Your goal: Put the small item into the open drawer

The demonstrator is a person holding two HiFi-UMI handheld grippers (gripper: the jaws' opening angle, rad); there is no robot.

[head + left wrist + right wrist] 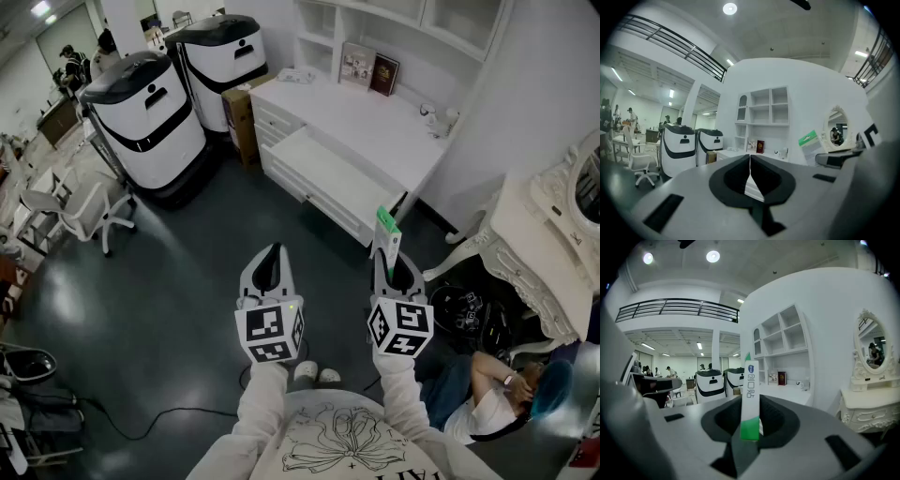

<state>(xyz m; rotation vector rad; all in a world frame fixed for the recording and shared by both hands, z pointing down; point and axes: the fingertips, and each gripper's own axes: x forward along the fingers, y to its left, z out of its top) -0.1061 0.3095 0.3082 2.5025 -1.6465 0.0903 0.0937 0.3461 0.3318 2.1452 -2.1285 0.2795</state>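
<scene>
Head view: the left gripper (pixel 271 251) and right gripper (pixel 393 258) are held out side by side over the dark floor, well short of the white desk (pixel 375 117). Its drawer (pixel 323 178) stands pulled open ahead of them. The right gripper clamps a green-and-white packet (pixel 387 231) that stands upright, clear of the drawer.

Left gripper view: the left gripper (pixel 750 158) has its jaws pressed together with nothing between them; the packet (pixel 809 145) shows off to the right.

Right gripper view: the right gripper (pixel 754 401) has its jaws narrowly apart, pinching the packet (pixel 750 390) edge-on. The desk lies far beyond.
</scene>
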